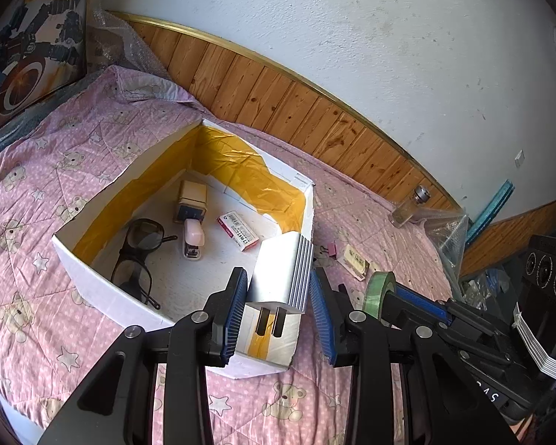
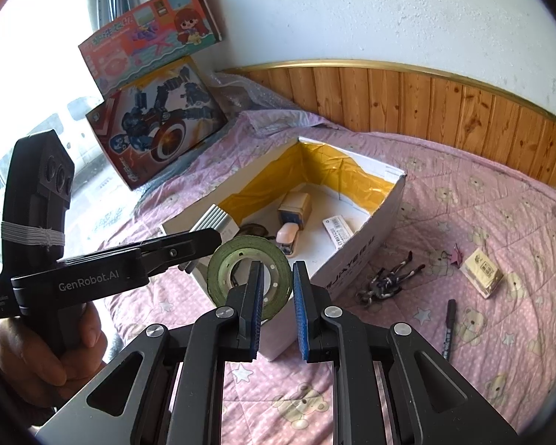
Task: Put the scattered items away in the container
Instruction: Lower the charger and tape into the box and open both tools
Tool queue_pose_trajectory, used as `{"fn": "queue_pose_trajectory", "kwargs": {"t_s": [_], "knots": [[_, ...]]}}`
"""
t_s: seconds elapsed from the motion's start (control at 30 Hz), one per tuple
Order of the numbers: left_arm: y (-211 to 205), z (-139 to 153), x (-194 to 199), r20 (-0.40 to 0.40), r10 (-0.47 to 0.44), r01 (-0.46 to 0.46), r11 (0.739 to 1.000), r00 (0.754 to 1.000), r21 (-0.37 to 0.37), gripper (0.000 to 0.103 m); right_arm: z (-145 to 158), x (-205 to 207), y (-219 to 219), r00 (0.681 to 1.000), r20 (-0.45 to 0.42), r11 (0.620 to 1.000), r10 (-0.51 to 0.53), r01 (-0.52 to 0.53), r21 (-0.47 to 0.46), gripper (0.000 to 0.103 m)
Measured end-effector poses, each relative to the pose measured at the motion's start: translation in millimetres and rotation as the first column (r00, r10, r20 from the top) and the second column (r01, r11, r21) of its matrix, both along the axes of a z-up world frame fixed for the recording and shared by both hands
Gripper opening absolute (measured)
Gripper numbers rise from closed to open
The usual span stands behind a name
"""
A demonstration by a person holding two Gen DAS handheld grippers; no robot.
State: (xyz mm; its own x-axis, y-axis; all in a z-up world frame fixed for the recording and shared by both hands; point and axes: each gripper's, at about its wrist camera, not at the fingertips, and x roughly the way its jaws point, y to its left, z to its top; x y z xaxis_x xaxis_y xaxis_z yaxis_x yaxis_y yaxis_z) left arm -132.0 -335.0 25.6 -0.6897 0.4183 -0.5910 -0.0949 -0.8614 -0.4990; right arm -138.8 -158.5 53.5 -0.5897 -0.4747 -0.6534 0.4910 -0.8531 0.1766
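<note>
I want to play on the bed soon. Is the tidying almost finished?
About halfway. Already in the box: glasses, a stapler, a stamp and a small pink packet. In hand: the left gripper holds a silver charger above the box; the right gripper carries green tape. Left on the quilt: a pen, a clip, a cream box and a dark tangled thing.

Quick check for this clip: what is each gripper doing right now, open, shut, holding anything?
Left gripper: open, jaws either side of the silver charger above the box.
Right gripper: holding the green tape roll.
</note>
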Motion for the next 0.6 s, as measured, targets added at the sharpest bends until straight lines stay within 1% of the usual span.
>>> {"fn": "queue_pose_trajectory", "kwargs": {"t_s": [0.37,0.6], "knots": [[0,-9,-23,0.043,0.017,-0.017,1.0,0.999,-0.004,0.036,-1,-28,-7,1.0,0.006,1.0,0.018,-0.018,0.021,0.016],[3,-16,-37,0.084,0.031,-0.028,0.999,0.996,-0.031,0.036,-5,-48,-10,1.0,0.015,0.999,0.026,-0.027,0.039,0.016]]}}
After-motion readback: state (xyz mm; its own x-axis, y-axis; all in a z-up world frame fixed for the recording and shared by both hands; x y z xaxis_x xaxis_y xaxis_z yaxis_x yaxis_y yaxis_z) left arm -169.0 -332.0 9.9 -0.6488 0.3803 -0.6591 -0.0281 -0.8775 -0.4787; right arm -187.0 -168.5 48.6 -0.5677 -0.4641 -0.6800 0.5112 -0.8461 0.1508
